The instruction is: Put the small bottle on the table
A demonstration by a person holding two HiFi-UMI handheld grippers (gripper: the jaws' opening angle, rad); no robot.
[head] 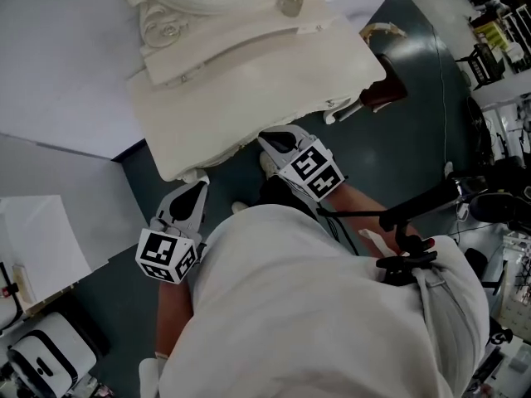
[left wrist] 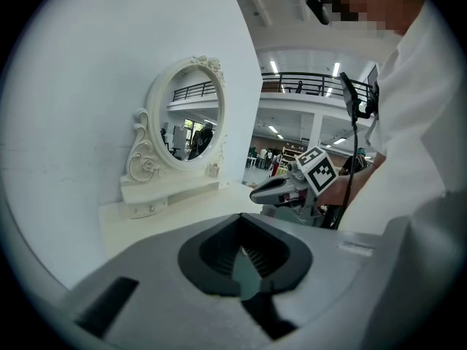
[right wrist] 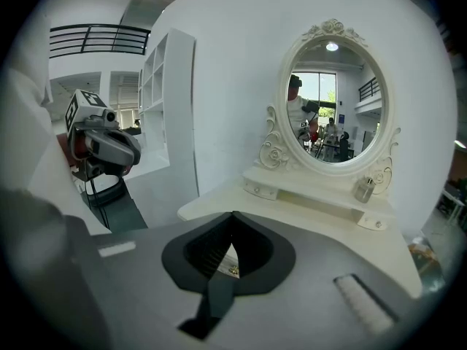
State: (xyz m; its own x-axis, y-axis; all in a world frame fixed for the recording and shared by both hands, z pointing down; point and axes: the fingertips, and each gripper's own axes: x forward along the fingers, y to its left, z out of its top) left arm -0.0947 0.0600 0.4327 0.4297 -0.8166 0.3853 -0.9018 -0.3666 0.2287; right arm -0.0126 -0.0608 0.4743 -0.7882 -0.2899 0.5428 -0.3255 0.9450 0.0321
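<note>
Surface: white dressing tabletop (head: 249, 98) against a white wall, oval mirror (right wrist: 332, 100) at its back.
Small bottle (right wrist: 363, 189): upright on the mirror's shelf (right wrist: 314, 188), right end, not yet on the tabletop.
Bearing: ahead and to the right of the right gripper (right wrist: 230, 257), well apart.
Right gripper: jaws together, empty; probably nearer.
Left gripper (left wrist: 244, 261): jaws together, empty, farther back.

Open hall, mezzanine railing (left wrist: 306, 84), dressing table (head: 249, 98)

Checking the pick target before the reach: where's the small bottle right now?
In the right gripper view the small bottle stands on the raised shelf at the lower right of the oval mirror, beside its carved frame.
</note>
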